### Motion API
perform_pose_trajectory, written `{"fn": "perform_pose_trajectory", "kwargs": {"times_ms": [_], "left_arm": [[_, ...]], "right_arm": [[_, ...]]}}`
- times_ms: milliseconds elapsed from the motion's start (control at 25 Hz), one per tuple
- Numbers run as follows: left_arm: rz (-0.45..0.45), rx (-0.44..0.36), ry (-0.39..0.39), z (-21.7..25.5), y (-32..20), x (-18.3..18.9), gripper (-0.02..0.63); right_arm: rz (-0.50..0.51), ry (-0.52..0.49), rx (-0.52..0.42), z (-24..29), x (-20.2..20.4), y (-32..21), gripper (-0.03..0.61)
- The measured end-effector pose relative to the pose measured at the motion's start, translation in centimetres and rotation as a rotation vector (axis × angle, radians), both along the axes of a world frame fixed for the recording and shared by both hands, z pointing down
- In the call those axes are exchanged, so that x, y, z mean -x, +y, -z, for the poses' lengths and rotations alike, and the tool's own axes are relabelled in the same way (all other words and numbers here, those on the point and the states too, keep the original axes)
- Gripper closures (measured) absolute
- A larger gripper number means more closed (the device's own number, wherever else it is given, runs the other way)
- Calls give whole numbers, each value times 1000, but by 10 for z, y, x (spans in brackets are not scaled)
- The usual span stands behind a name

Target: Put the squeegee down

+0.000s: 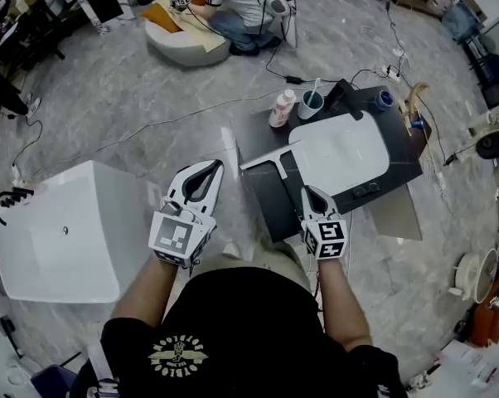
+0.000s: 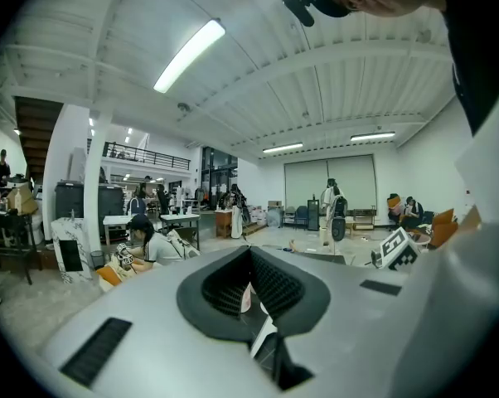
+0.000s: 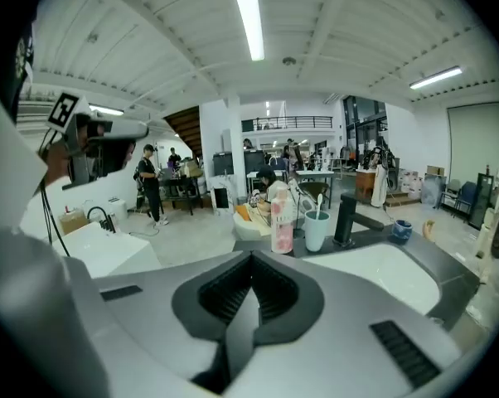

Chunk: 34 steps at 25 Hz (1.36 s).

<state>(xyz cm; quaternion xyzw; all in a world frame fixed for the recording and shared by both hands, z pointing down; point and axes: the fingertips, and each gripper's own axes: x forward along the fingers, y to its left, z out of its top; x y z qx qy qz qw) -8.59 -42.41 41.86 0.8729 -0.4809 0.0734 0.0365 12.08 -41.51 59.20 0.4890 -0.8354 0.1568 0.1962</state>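
Down and flat on the dark surface [image 1: 266,214]: white T-shaped squeegee [image 1: 270,164], beside the white sink basin [image 1: 345,152]. Right gripper [image 1: 308,191] near its handle, jaws closed, empty. Left gripper [image 1: 214,167] jaws closed too.

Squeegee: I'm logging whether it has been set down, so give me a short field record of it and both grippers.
squeegee: lying flat on the dark counter, left of the white basin
right gripper: shut, nothing between the jaws
left gripper: shut, nothing held, off the counter's left side
task state: squeegee looks put down
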Motion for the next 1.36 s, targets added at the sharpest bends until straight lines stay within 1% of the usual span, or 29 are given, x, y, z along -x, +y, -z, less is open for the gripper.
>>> {"fn": "perform_pose_trajectory", "kwargs": {"times_ms": [80,160,320,440,520,600,880,960,1120,1360], "left_arm": [[-20,-8,4,3,5,-2,591],[-32,-6,-7,5,9,-2,591],[-21,13,-11,13,16,2,591],[-57,3,-7,14,25,-2,591],[-94,-27,2,16,32,-6,591],[-114,-38,11,19,38,-8,591],[-154,-26,17,24,58,-16,591],[-152,-34,18,27,64,-19,591],[-121,-60,36,42,76,-24,591],[-88,-76,52,60,104,-45,591]], "right_arm": [[-10,-26,-38,25,-1,3,549],[-16,-34,-78,49,-2,6,549],[-21,-37,-136,91,0,16,549],[-18,-55,-167,117,3,28,551],[-19,-71,-184,131,6,37,551],[-19,-72,-198,142,8,45,551],[-28,-44,-219,167,4,71,551],[-26,-42,-225,173,0,78,551],[-2,-47,-233,184,-2,94,551],[55,-67,-246,199,-14,123,551]]}}
